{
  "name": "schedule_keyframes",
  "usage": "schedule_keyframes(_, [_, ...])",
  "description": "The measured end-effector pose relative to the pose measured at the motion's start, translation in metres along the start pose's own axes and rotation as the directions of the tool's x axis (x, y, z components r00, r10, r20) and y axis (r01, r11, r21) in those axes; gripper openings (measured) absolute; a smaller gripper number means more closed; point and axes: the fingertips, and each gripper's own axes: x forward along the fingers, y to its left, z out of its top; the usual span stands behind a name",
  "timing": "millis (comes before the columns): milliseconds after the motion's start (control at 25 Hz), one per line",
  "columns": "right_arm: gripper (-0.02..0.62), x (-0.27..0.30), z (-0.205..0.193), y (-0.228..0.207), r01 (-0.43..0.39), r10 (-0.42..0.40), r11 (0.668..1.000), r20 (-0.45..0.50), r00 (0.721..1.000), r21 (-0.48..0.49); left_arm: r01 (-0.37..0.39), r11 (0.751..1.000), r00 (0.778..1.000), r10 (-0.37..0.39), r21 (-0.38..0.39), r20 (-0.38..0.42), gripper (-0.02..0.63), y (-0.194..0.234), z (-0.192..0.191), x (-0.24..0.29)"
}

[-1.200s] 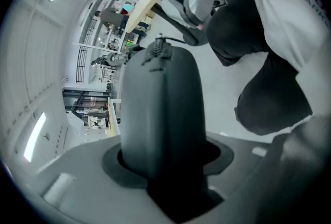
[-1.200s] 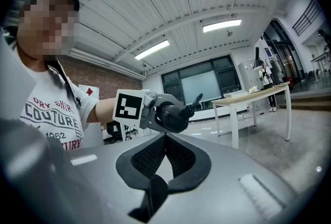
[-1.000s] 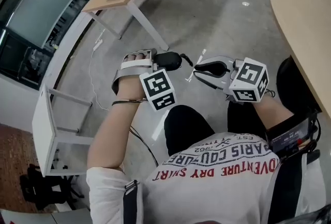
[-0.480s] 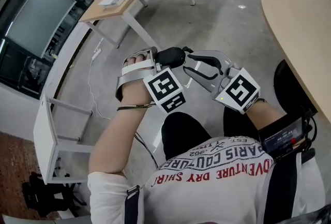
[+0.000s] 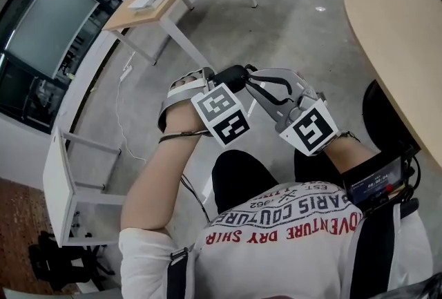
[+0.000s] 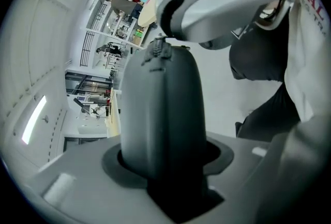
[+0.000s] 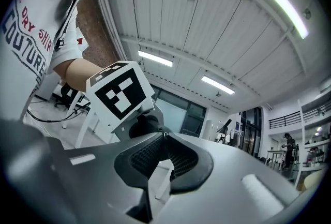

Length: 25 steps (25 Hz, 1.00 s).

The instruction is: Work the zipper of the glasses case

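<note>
Right gripper [image 5: 248,74] has rolled and come in to the case [image 6: 163,114], which the left gripper [image 5: 215,78] clamps in mid-air. Its jaws have just been closing, tips pinched on what looks like the pull [image 6: 158,48]. So thin a bite may slip off under a tug. Shirt [image 5: 290,222] reads "COUTURE" and "DRY".

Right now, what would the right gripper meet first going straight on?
The glasses case in the left gripper. The right gripper's jaws have just been closing, apparently on its zipper pull.
</note>
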Motion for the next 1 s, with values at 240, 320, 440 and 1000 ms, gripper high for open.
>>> schedule_keyframes(240, [0.026,0.001,-0.004,0.004,-0.032,0.031,0.997,0.012,0.999,0.067,-0.02,1.0,1.0,0.02,0.018,-0.002,0.249,-0.001,-0.004,0.006])
schedule_keyframes(320, [0.003,0.001,-0.005,0.005,-0.041,0.039,0.995,0.016,0.999,0.09,-0.046,0.998,0.999,0.046,0.036,-0.01,0.249,0.001,-0.006,0.007])
schedule_keyframes(440, [0.003,0.001,-0.004,0.003,-0.049,0.045,0.989,0.032,0.998,0.14,-0.073,0.996,0.997,0.073,0.058,-0.009,0.249,0.004,-0.009,0.007])
schedule_keyframes(1000, [0.015,0.001,-0.003,0.003,-0.083,0.067,0.967,0.074,0.995,0.243,-0.113,0.991,0.993,0.111,0.074,0.025,0.249,0.009,-0.002,0.002])
